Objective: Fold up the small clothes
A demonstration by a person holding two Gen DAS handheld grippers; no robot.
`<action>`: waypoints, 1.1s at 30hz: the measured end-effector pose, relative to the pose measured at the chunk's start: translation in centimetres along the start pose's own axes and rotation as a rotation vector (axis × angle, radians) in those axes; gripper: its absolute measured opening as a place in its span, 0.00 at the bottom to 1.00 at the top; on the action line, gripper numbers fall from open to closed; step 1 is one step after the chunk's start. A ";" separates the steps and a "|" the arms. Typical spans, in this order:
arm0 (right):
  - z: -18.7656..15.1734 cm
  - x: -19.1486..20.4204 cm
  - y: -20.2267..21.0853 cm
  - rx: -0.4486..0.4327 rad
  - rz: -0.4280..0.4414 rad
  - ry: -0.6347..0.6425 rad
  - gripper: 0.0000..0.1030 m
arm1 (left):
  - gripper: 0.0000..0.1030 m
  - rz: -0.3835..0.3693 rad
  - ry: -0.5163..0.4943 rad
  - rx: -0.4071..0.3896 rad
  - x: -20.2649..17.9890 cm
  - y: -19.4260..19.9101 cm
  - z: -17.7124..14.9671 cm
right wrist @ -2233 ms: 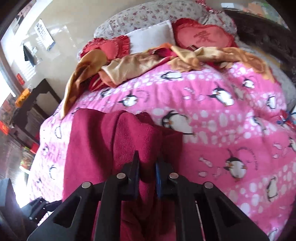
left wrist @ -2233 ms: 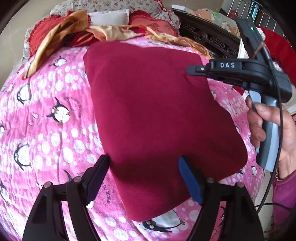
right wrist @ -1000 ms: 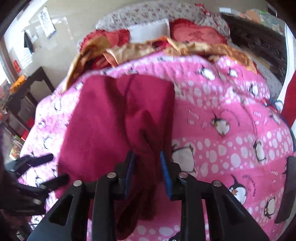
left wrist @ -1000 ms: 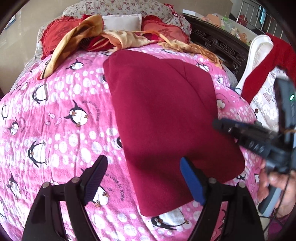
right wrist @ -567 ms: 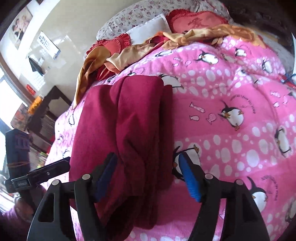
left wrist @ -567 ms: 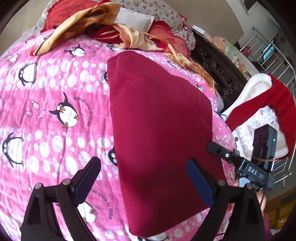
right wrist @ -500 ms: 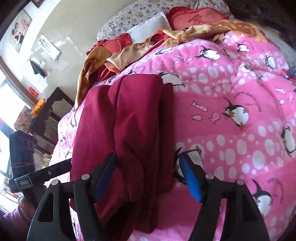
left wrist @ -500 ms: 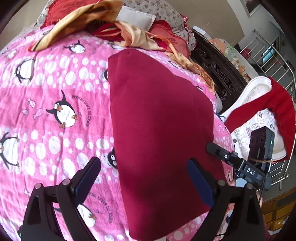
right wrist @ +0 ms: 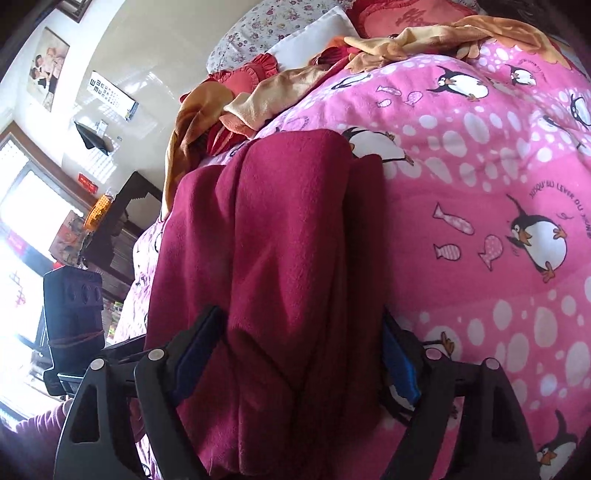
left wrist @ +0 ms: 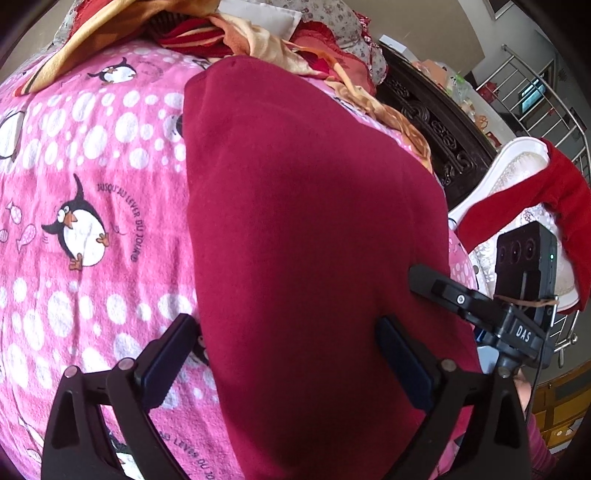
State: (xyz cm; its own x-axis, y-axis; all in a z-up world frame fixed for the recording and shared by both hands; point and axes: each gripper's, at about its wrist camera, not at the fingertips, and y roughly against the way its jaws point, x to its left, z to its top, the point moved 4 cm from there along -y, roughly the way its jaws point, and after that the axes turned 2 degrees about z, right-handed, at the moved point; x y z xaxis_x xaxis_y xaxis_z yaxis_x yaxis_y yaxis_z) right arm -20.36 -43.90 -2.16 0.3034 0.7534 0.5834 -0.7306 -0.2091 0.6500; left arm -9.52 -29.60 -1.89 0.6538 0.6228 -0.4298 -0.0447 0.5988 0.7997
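One folded maroon garment (left wrist: 306, 236), two grippers, left gripper (left wrist: 284, 363) and right gripper (right wrist: 299, 354), one pink penguin-print blanket (left wrist: 92, 147), one orange-yellow cloth (right wrist: 266, 99), one white pillow (right wrist: 314, 29), one red garment (left wrist: 524, 199) on the chair

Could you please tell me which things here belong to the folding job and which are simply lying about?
Part of the job:
- dark red garment, folded on the bed
- left tool, open, straddling its near edge
- right tool, open, straddling the garment's thick folded end

Lying about:
- penguin bedspread
- orange cloth and red pillows at the headboard
- bright red garment over a chair
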 end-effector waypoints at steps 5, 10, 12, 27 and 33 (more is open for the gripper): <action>-0.1 0.2 0.2 -0.014 -0.003 0.002 0.63 | 0.85 -0.016 -0.017 0.014 -1.0 -0.2 -0.1; -0.2 1.7 1.8 -0.065 0.010 -0.004 0.33 | 0.51 0.028 -0.089 0.004 -2.4 1.5 -0.2; -0.3 2.7 2.4 -0.069 0.027 0.003 0.32 | 0.46 0.022 -0.094 0.009 -2.5 3.0 -0.5; -8.2 10.5 -1.4 0.200 -0.040 0.081 0.45 | 0.63 0.190 -0.010 0.121 3.9 10.1 -9.3; -7.8 14.6 4.0 0.093 -0.122 0.275 0.39 | 0.80 0.312 -0.056 -0.037 2.9 12.6 -9.4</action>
State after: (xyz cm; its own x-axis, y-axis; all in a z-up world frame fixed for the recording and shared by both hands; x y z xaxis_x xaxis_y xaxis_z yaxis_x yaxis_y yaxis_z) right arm -23.65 -28.87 5.10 0.1988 0.9143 0.3529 -0.6364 -0.1534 0.7559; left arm -15.27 -15.48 3.00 0.6450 0.7510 -0.1416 -0.2765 0.4020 0.8729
